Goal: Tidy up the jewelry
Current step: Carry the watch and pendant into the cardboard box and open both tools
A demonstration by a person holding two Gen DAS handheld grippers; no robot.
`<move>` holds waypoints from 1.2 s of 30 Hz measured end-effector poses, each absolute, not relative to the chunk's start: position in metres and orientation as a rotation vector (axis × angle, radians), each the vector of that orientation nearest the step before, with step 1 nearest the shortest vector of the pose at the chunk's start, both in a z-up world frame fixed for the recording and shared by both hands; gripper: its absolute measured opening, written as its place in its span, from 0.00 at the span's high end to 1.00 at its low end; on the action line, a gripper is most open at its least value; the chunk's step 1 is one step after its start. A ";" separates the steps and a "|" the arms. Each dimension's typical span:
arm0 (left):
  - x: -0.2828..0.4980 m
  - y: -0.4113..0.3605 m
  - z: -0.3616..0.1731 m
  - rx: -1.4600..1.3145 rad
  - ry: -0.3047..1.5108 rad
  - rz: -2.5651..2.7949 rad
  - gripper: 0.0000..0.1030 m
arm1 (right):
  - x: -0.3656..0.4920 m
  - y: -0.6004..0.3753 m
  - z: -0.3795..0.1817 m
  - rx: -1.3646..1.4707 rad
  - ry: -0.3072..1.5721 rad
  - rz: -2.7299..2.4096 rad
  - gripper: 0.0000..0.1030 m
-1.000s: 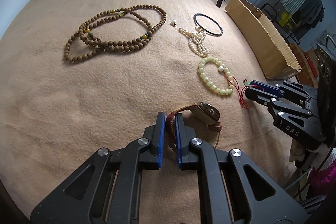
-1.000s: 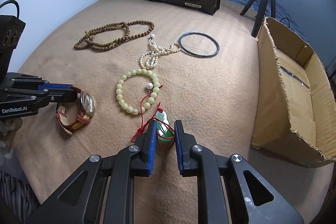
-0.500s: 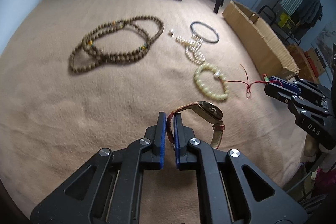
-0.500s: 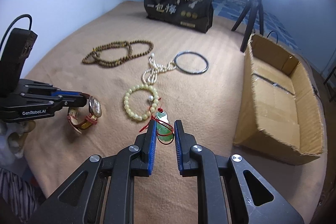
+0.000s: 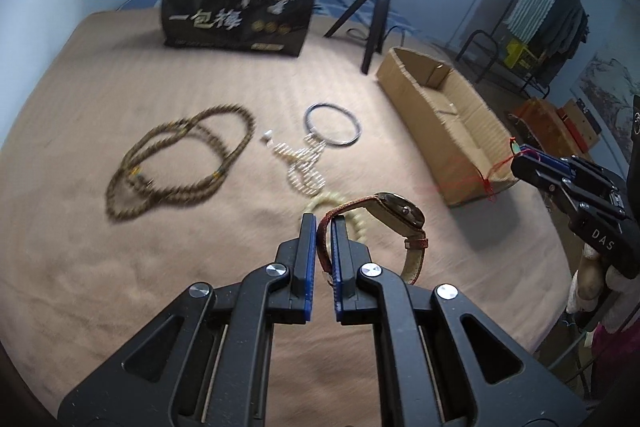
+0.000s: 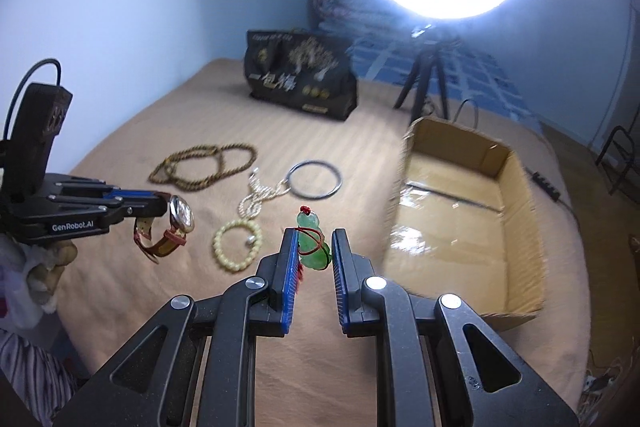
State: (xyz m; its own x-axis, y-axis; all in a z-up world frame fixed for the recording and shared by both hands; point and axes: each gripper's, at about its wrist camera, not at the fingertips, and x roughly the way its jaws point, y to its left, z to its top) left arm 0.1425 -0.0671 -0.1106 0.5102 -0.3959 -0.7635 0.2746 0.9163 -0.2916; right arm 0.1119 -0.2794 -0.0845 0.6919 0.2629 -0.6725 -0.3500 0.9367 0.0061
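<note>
My left gripper (image 5: 323, 223) is shut on the red-brown strap of a wristwatch (image 5: 400, 213) and holds it above the tan bed cover; the watch also shows in the right wrist view (image 6: 180, 217). My right gripper (image 6: 314, 241) is shut on a green gourd pendant (image 6: 314, 247) with a red cord, lifted off the cover. On the cover lie a brown bead necklace (image 5: 176, 163), a pearl strand (image 5: 302, 169), a dark bangle (image 5: 332, 125) and a pale bead bracelet (image 6: 236, 245).
An open cardboard box (image 6: 460, 215) stands at the right of the bed. A black printed bag (image 5: 240, 7) stands at the back. A ring light on a tripod (image 5: 376, 15) stands behind the box. The bed cover (image 5: 100, 267) ends near me.
Both grippers have lifted up off the cover, the left with the watch and the right with the green pendant, whose red cord now trails in the air. The views tilted upward.
</note>
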 end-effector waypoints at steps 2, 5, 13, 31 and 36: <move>0.147 -0.077 -0.106 -0.135 0.945 -0.421 0.95 | 0.114 -0.290 -0.079 -0.121 0.718 0.323 0.86; 0.155 -0.096 -0.099 -0.124 0.928 -0.448 0.95 | 0.116 -0.306 -0.076 -0.111 0.707 0.290 0.86; 0.185 -0.151 -0.088 -0.117 0.899 -0.516 0.95 | 0.129 -0.359 -0.077 -0.060 0.713 0.204 0.86; 0.237 -0.241 -0.095 -0.103 0.908 -0.563 0.95 | 0.151 -0.420 -0.111 0.008 0.767 0.112 0.86; 0.241 -0.248 -0.103 -0.097 0.925 -0.553 0.95 | 0.154 -0.426 -0.118 0.028 0.781 0.108 0.86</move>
State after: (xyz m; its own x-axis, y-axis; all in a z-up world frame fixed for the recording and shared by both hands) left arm 0.2408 -0.2479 -0.1028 0.4738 -0.4921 -0.7303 0.4111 0.8570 -0.3107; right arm 0.1540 -0.4262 -0.1180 0.7049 0.1077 -0.7011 -0.0872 0.9941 0.0650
